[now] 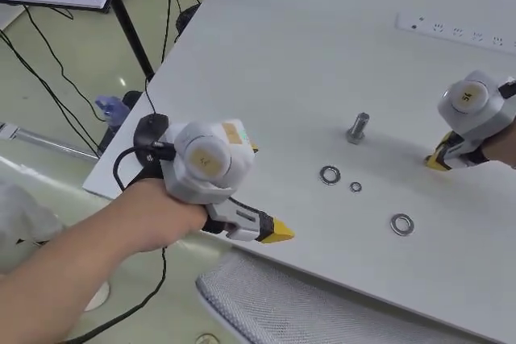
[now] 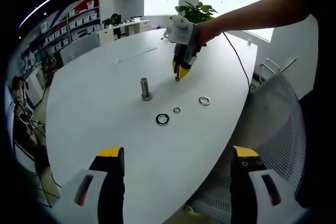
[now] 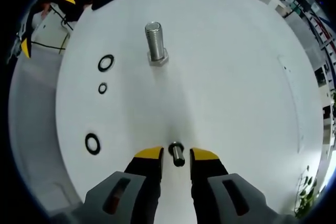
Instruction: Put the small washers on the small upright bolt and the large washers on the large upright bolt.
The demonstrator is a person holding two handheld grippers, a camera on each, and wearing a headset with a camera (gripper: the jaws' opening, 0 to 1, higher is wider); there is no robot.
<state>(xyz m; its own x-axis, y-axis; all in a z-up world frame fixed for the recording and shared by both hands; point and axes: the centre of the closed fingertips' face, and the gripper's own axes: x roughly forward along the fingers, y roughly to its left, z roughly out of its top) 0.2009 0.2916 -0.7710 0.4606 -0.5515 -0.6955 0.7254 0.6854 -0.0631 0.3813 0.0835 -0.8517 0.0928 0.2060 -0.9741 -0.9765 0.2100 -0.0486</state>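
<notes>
Washers lie flat on the white table (image 1: pixel 266 62), none on a bolt: one large washer (image 1: pixel 330 175) near the large bolt (image 1: pixel 357 128), the small washer (image 1: pixel 355 187) just beside that washer, and a second large washer (image 1: pixel 401 224) nearer the table edge. The large bolt stands upright. The right tool (image 3: pixel 177 157) sits at a narrow opening astride the upright small bolt (image 3: pixel 177 150), a sliver of table showing on each side. The left tool (image 2: pixel 177 153) is spread wide and empty, at the table's near edge
</notes>
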